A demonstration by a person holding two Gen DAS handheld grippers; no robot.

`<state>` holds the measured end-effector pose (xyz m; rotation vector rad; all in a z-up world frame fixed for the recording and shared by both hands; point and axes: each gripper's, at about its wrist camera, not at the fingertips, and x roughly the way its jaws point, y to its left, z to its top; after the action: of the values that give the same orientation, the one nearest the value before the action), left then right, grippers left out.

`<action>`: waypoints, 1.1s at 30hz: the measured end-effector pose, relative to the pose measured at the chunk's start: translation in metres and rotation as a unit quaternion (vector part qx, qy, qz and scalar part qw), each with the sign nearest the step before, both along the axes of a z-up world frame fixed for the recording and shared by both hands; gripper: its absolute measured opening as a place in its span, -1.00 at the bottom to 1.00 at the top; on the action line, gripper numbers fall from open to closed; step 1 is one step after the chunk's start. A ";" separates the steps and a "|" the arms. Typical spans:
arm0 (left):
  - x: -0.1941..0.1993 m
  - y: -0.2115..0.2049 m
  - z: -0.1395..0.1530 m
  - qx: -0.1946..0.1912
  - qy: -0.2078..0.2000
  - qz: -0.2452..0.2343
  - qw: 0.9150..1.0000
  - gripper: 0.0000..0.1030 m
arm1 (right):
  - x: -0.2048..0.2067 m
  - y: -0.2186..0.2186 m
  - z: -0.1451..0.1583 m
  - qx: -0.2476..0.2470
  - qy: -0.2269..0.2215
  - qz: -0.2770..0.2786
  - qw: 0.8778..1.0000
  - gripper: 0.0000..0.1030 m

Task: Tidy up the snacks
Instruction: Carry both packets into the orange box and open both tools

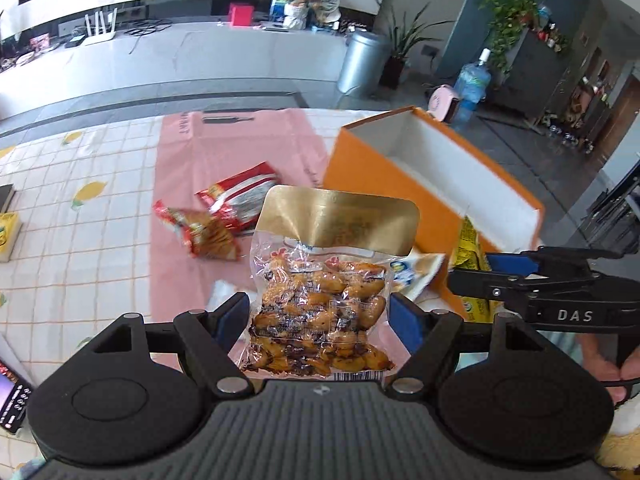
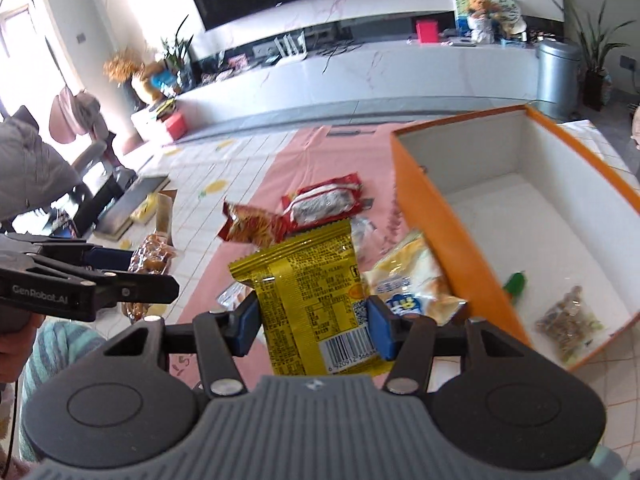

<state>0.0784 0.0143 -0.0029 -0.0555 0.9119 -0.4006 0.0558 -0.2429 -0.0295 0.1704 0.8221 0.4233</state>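
Observation:
My left gripper (image 1: 318,316) is shut on a clear pack of brown glazed snacks with a gold top (image 1: 320,300), held above the table. My right gripper (image 2: 312,320) is shut on a yellow snack packet (image 2: 308,300), held up just left of the orange box (image 2: 436,216). The right gripper also shows in the left wrist view (image 1: 520,276), the left one in the right wrist view (image 2: 100,276). The box, white inside, holds a small clear bag of nuts (image 2: 568,316) and a green item (image 2: 516,282). Two red packets (image 2: 320,202) (image 2: 250,224) and a white-yellow bread pack (image 2: 412,280) lie on the pink mat (image 2: 312,148).
The table has a tiled lemon-print cloth (image 1: 80,184). A yellow box (image 1: 8,236) and a dark device (image 1: 14,396) sit at its left edge. A book and carton (image 2: 152,200) lie at the far left. A TV counter and bin stand beyond.

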 end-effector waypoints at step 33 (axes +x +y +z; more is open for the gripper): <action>0.143 -0.259 -0.024 0.144 0.029 -0.213 0.966 0.69 | 0.135 -0.155 -0.038 -0.132 0.071 0.022 0.988 0.04</action>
<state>0.2217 -0.2450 -0.0266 0.4043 1.0327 -0.6620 0.1908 -0.3980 -0.0675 -0.0652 1.0157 0.3423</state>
